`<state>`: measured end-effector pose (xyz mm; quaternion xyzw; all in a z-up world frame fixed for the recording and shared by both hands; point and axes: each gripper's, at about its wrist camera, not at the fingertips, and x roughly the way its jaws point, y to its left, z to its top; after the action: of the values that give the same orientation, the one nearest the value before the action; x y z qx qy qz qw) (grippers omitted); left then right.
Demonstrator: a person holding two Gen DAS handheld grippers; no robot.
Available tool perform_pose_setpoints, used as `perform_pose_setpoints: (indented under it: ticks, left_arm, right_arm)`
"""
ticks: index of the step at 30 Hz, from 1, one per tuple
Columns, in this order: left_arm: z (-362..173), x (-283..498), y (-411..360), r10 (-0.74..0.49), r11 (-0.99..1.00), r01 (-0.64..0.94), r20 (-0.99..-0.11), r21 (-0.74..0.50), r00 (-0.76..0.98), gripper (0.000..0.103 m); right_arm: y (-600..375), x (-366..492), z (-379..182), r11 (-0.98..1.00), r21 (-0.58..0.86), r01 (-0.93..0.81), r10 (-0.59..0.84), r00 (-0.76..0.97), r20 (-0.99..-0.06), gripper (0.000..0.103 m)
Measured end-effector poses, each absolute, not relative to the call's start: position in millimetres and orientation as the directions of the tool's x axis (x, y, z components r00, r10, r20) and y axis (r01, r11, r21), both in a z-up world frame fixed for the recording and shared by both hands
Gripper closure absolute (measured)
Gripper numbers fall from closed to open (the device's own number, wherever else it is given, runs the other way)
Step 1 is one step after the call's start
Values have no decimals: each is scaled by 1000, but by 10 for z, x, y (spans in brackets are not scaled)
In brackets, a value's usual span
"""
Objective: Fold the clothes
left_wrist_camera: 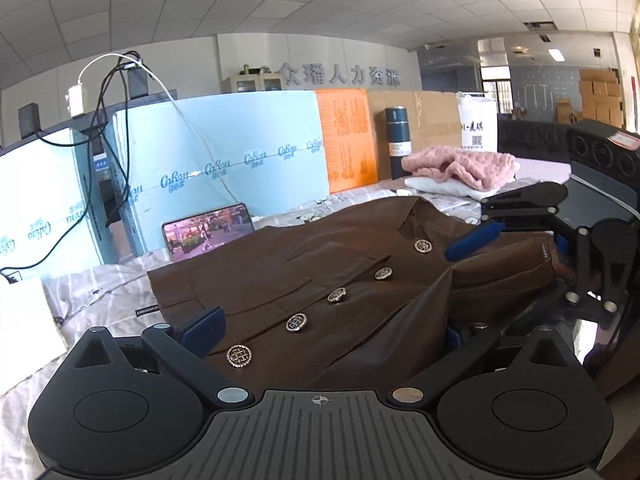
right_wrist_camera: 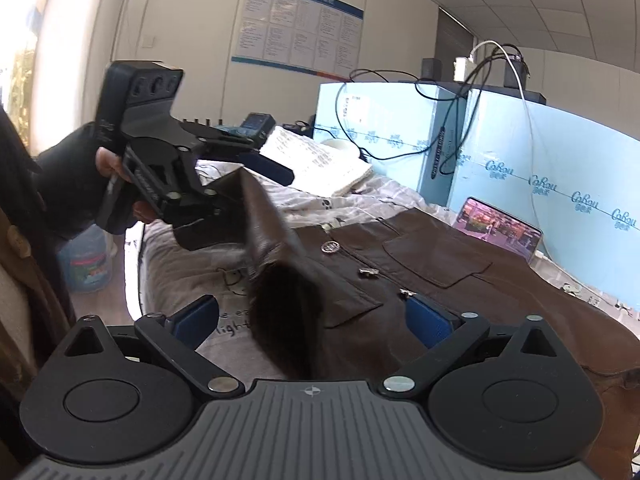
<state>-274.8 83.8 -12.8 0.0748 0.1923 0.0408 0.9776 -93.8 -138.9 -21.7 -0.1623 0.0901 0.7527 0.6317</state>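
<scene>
Brown button-front jacket (left_wrist_camera: 280,280) spread front-up on a grey printed bed sheet (right_wrist_camera: 180,264), collar toward the folded pink knit (left_wrist_camera: 460,164); one sleeve (right_wrist_camera: 276,232) raised off the body, standing in a ridge near the button line; left gripper (left_wrist_camera: 332,324) with jaws spread wide, jacket cloth lying between the pads; right gripper (right_wrist_camera: 312,304) likewise spread wide, the sleeve's dark opening between its fingers; cannot tell whether any pad actually bears on the cloth; reads as the sleeve fold in hand, either just before a pinch or just after letting go; if before, calls for closing on the sleeve edge without catching the front panel beneath, then laying it flat across the chest, clear of the metal buttons (left_wrist_camera: 296,323)
</scene>
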Motion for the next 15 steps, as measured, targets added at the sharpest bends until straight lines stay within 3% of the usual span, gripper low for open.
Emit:
perform_pose_setpoints:
  ticks: [2,3,9,15]
  left_arm:
    - [-168,-2805,833,104,983,-38,-374,179,922,1]
    - [-185,-2842,837,101,982,-32,-376,185,921,1]
    - [-305,-3016,886,119,967,-15,-397,255,910,1]
    - [-305,-2963,887,113,937,9,-326,349,939,5]
  right_arm:
    - [-1307,-895,-232,-163,-56,-985,918,-131,-373,79]
    - [-1299,-868,-211,-157,-55,-986,922,-127,-365,87]
    - [-1255,-713,-88,-118,-47,-992,944,-98,-316,93]
    - [-1294,-753,-57,-144,-65,-987,932,-114,-343,88]
